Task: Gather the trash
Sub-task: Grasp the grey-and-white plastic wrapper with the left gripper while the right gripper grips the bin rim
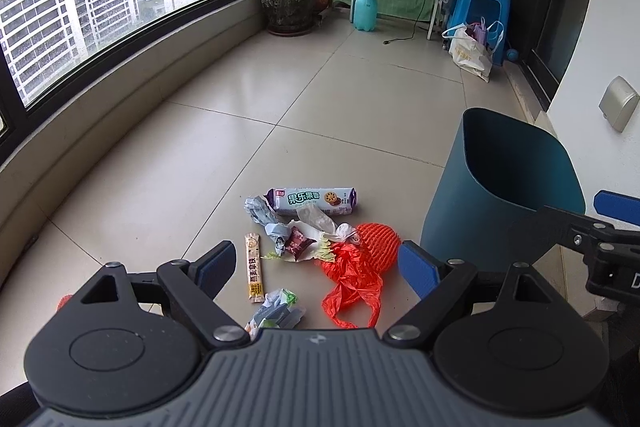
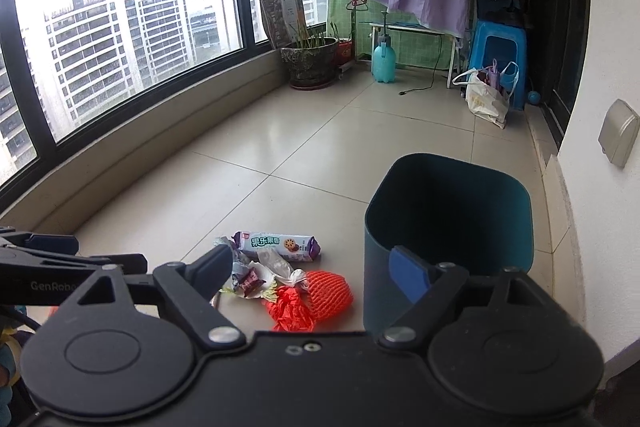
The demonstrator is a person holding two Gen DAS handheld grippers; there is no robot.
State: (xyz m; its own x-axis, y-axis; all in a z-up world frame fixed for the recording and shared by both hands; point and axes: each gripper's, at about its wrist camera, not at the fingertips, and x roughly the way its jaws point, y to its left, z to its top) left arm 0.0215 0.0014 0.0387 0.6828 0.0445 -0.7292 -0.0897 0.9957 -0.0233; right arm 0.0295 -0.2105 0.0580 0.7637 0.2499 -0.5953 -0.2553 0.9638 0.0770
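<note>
A pile of litter lies on the tiled floor: a purple biscuit pack (image 1: pixel 312 201) (image 2: pixel 278 246), crumpled wrappers (image 1: pixel 280 231) (image 2: pixel 250 277), a beige sachet stick (image 1: pixel 255 273), a green-white wrapper (image 1: pixel 276 313), an orange foam net (image 1: pixel 378 245) (image 2: pixel 330 291) and a red plastic bag (image 1: pixel 354 285) (image 2: pixel 292 311). A teal bin (image 1: pixel 500 187) (image 2: pixel 448 239) stands open-topped to the right of it. My left gripper (image 1: pixel 318 269) hovers above the pile, open and holding nothing. My right gripper (image 2: pixel 314 273) is open too, between the pile and the bin, nothing between its fingers; it also juts in as the right gripper (image 1: pixel 592 227).
A curved window wall runs along the left. At the far end stand a potted plant (image 1: pixel 290 5), a teal spray bottle (image 1: pixel 365 9), a blue stool (image 1: pixel 482 15) and a white bag (image 1: pixel 472 51). A white wall (image 1: pixel 600 47) bounds the right.
</note>
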